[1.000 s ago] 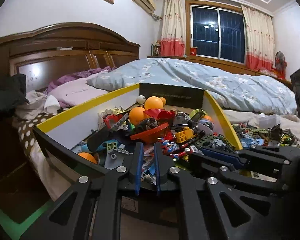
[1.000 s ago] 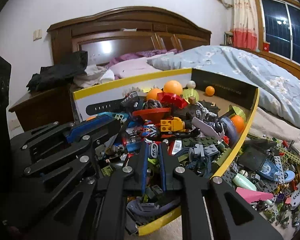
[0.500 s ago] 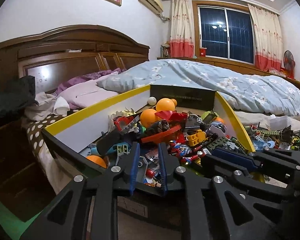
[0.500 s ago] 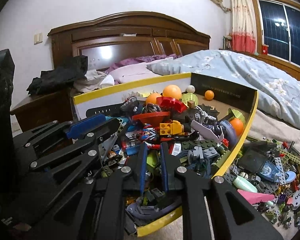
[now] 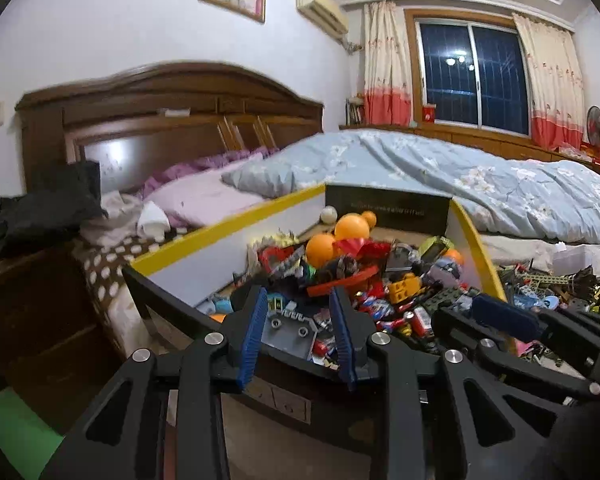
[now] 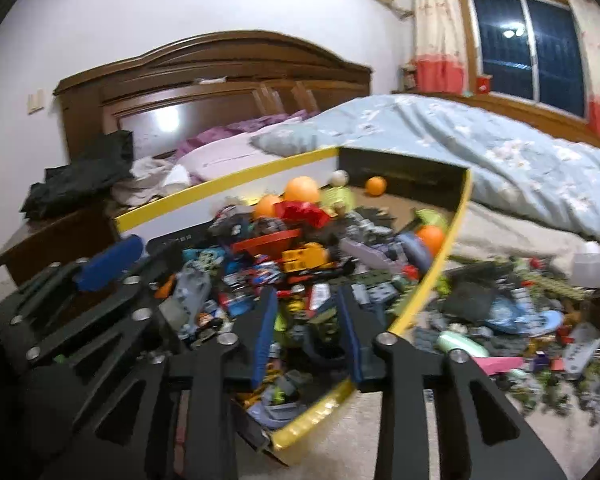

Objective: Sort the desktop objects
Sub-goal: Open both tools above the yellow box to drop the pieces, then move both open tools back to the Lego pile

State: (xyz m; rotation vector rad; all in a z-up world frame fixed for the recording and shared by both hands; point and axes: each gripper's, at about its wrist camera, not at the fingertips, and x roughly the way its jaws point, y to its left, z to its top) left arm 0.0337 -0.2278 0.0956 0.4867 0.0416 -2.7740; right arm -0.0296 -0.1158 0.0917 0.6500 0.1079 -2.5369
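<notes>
Here both grippers hang over the near end of the box [image 5: 227, 232], a yellow-rimmed carton heaped with bricks, toy parts and orange balls [image 5: 352, 227]. The left gripper [image 5: 300, 336] has its jaws parting, about half wide, with nothing pinched; a grey plate [image 5: 287, 330] shows through the gap but lies below in the heap. The right gripper [image 6: 306, 336] is likewise opening and empty, poised above the green and dark bricks by the box's right rim [image 6: 440, 276]. More loose pieces [image 6: 500, 312] are strewn on the bed outside that rim, well mixed. To my eye the step is choosing a first piece. Best to let the jaws finish parting, pick one item lying proud of the pile, such as the plate, and come down straight with one finger on each side, so neighbours are not dragged along
</notes>
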